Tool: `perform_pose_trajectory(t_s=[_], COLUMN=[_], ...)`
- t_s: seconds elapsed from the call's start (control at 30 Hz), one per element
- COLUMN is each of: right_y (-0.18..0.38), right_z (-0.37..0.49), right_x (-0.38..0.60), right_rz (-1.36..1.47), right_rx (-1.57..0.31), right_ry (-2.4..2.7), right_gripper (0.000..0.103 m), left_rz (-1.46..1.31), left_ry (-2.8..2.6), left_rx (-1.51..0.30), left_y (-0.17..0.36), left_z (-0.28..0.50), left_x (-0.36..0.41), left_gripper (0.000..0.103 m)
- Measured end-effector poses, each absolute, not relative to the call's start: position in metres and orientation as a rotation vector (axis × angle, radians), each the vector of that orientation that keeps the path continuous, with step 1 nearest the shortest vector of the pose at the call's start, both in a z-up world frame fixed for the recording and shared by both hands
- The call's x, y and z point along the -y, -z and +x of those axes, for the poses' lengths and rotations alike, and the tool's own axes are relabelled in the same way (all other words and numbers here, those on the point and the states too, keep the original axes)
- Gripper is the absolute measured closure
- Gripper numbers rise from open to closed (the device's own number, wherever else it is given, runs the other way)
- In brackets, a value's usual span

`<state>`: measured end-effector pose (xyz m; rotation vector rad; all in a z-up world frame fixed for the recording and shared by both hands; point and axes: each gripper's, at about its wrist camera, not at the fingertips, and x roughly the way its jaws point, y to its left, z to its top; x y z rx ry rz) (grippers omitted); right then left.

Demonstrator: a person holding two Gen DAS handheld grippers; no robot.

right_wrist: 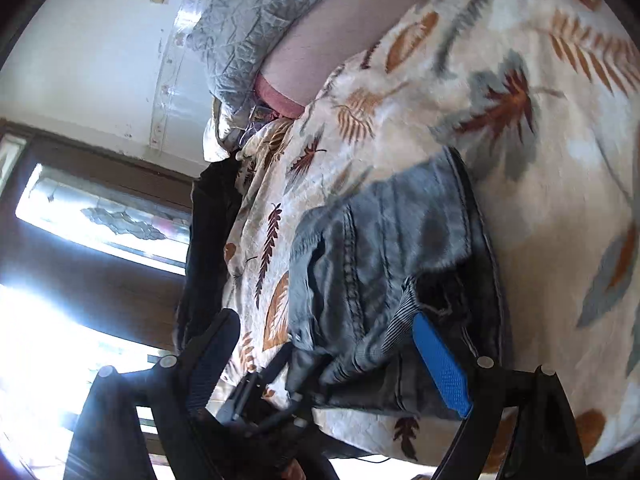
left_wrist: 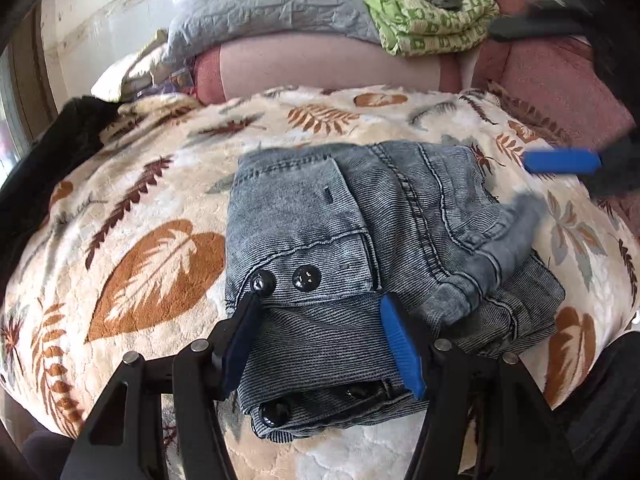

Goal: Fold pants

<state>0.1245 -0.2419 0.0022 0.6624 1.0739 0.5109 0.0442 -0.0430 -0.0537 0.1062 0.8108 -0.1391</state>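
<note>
- Left hand-held gripper (left_wrist: 320,304) low in frame, fingers spread wide over the folded pants (left_wrist: 360,240) — nothing pinched.
- Pants sit mid-frame on the leaf-print blanket (left_wrist: 160,184).
- Right hand-held gripper (right_wrist: 324,324) also spread apart — blue pad against the denim's edge.

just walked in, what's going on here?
A person with two handheld grippers is folding grey-blue denim pants on a leaf-print blanket. The pants already lie in a compact folded bundle. The left gripper is open, its fingers straddling the near edge by the black buttons. The right gripper is open too, tilted sideways over the bundle's right side and gripping nothing. Other laundry is piled behind.
</note>
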Motion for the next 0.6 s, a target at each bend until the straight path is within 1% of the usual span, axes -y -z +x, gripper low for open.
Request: perform_pose_trajectory(t_s=[0.17,0.23,0.3,0.43,0.5,0.6], right_y=[-0.047,-0.049,-0.037,0.011,0.031,0.056], right_z=[0.196,0.219,0.24,0.271,0.283,0.294], right_x=[0.161,0.128,0.09,0.022,-0.001,-0.02], right_rz=[0.27,0.154,0.019,-0.222,-0.346,-0.431], right_rx=[-1.181,-1.228,-1.283,-1.421,-1.449,-1.521], right_ry=[-0.5,-0.516,-0.485,-0.424,-0.384,-0.365], right_gripper=[0.012,0.012,0.012,0.012,0.012,0.013], left_rz=[0.136,0.153,0.167,0.171,0.172,0.18], left_ry=[0.135,0.134,0.137,0.152,0.152,0.154], left_rx=[-0.785,-0.775,-0.767,-0.759,-0.757,-0.749], left_y=[0.056,0.057,0.057,0.058,0.058,0.058], left_z=[0.04,0.039,0.039,0.037,0.037,0.036], left_x=[0.045,0.046,0.047,0.046,0.046,0.047], left_gripper=[0.039,0.039,0.039,0.039,0.039,0.039])
